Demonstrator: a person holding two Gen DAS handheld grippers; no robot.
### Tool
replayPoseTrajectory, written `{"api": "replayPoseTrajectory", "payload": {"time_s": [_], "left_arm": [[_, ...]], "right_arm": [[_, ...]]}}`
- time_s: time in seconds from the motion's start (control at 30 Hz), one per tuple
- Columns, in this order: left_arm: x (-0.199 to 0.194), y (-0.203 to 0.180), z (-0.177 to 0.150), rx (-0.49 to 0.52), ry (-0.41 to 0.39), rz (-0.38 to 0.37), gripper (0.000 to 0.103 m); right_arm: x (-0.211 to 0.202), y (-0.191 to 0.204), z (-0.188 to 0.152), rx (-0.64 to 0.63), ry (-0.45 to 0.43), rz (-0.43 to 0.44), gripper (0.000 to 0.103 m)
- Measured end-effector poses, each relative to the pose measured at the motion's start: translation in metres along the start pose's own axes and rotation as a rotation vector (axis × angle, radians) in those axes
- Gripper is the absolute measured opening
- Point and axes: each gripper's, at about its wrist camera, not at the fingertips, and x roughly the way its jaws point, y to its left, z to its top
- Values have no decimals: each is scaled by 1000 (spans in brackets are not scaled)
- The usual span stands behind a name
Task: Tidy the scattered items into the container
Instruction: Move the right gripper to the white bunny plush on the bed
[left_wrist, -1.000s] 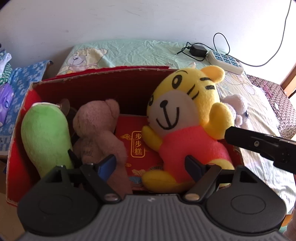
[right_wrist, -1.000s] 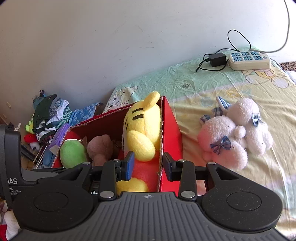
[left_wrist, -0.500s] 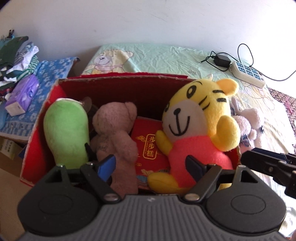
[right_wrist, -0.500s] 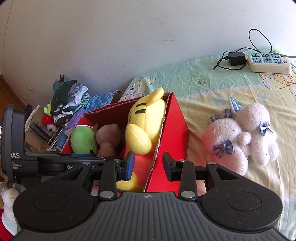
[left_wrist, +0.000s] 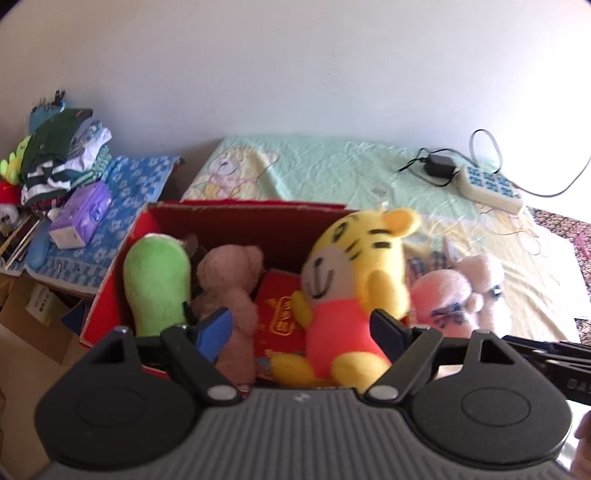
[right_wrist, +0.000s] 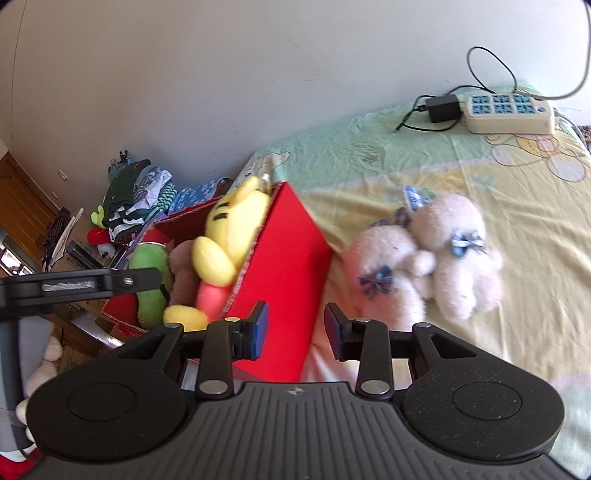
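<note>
Red cardboard box (left_wrist: 236, 218) sits on the bed (right_wrist: 517, 206) at its left edge, and we already have three soft toys standing in it: a green plush (left_wrist: 155, 280) at nine o'clock, a brown bear (left_wrist: 229, 280) in the middle, and a yellow tiger (left_wrist: 354, 273) leaning on the wall at three o'clock. They stand upright and packed side by side, which we judge leaves room for more.

Our left gripper (left_wrist: 299, 328) hangs over the near rim of the box with jaws partly apart and nothing pinched between them; the bear and tiger only show beyond the gap. Our right gripper (right_wrist: 295, 328) hovers outside the box by its red side wall, jaws set narrow and empty.

What remains loose is the pair of white bunnies (right_wrist: 424, 258), lying together on the bed at one o'clock from the right gripper, just beside the box. We judge that the right gripper is placed there to reach them next. A power strip (right_wrist: 506, 114) lies well apart at the far edge.
</note>
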Motion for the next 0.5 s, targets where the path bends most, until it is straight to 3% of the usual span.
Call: {"api": "replayPoseTrajectory", "payload": {"time_s": [0.2,0.5], "left_arm": [[-16,-56,0,69,-21,-117,83],[23,-135,-18,139,71,-312,76]], "right_arm": [[-17,-36,0,52,3,-26,37],[-42,-100,10,140,-29,-109,37]]}}
